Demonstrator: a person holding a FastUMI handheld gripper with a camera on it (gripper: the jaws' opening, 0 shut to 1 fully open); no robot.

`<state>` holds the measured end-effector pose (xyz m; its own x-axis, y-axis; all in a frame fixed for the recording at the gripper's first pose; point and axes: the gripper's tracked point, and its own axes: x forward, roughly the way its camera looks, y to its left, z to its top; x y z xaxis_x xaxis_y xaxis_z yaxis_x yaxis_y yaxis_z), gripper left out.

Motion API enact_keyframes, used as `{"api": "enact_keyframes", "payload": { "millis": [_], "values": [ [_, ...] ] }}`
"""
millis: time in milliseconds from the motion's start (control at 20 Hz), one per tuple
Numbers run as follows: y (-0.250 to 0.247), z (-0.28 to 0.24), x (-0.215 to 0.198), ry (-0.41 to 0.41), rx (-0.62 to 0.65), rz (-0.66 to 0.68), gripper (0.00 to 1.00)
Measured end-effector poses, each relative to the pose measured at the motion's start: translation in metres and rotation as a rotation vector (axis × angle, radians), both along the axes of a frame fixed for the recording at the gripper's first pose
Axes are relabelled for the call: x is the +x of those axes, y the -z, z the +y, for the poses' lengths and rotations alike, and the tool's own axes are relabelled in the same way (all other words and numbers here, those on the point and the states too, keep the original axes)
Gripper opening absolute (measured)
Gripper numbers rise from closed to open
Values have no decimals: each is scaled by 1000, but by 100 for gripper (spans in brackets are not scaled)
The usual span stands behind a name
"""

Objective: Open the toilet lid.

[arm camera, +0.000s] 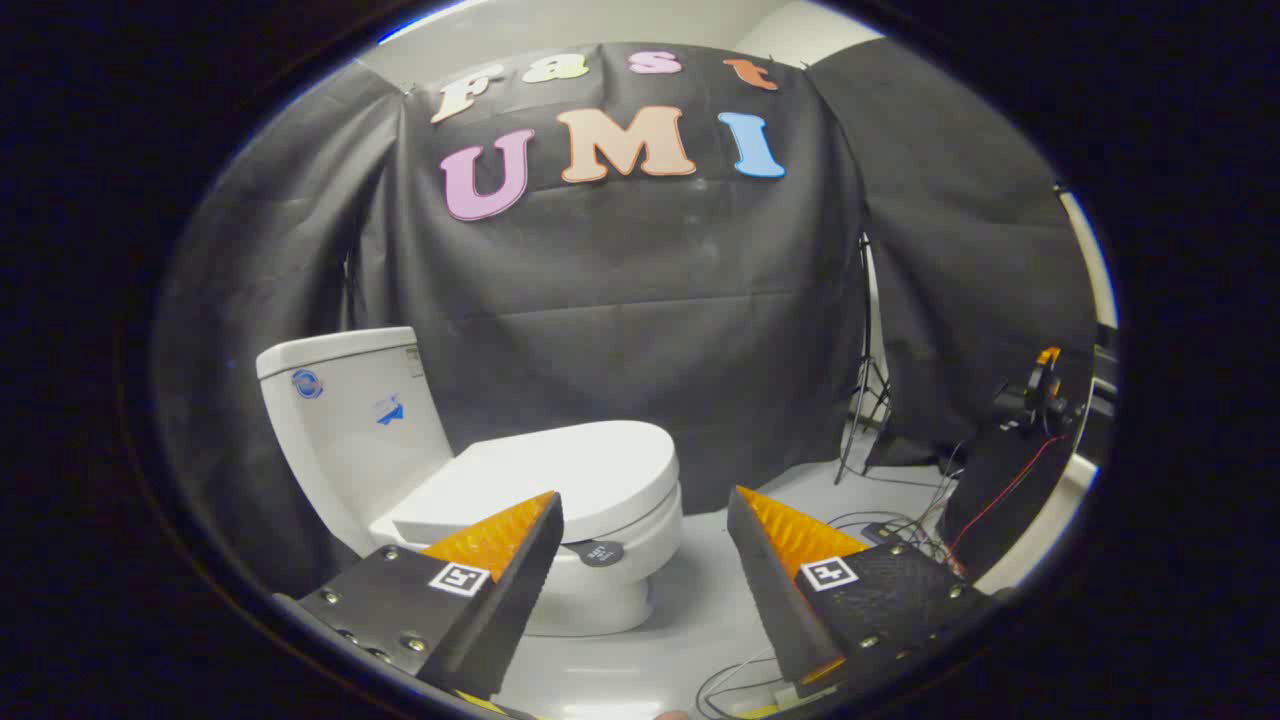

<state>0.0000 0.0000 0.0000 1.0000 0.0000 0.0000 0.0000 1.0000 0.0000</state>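
Note:
A white toilet (600,585) stands on the pale floor ahead and to the left of my fingers, its tank (345,420) at the far left against the black cloth. Its lid (560,475) lies flat and closed over the seat, with its rounded front edge pointing to the right. A small dark tag (600,552) sticks out under the seat's front. My gripper (645,500) is open, with a wide gap and nothing between the fingers. The left fingertip (545,510) overlaps the lid's near side in the view, and whether they touch cannot be told.
A light stand (865,400) rises by the cloth wall to the right of the toilet. Loose cables (900,525) and a small device (1040,395) lie at the right. More cable (730,685) runs on the floor between my fingers.

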Motion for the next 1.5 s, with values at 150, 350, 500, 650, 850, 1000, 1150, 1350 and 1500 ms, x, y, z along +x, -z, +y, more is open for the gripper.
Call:
{"api": "enact_keyframes", "payload": {
  "millis": [150,350,500,650,850,1000,1150,1350,1500],
  "values": [
    [3,2,5,-8,13,7,97],
    [11,3,9,-14,28,30,97],
    [16,6,12,-16,33,42,97],
    [11,4,13,-10,32,27,97],
    [6,0,19,0,43,12,97],
    [14,-2,28,7,78,33,97],
    [29,0,36,11,94,85,97],
    [43,2,50,-8,124,135,99],
    [63,-3,66,7,145,191,99]
  ]
}}
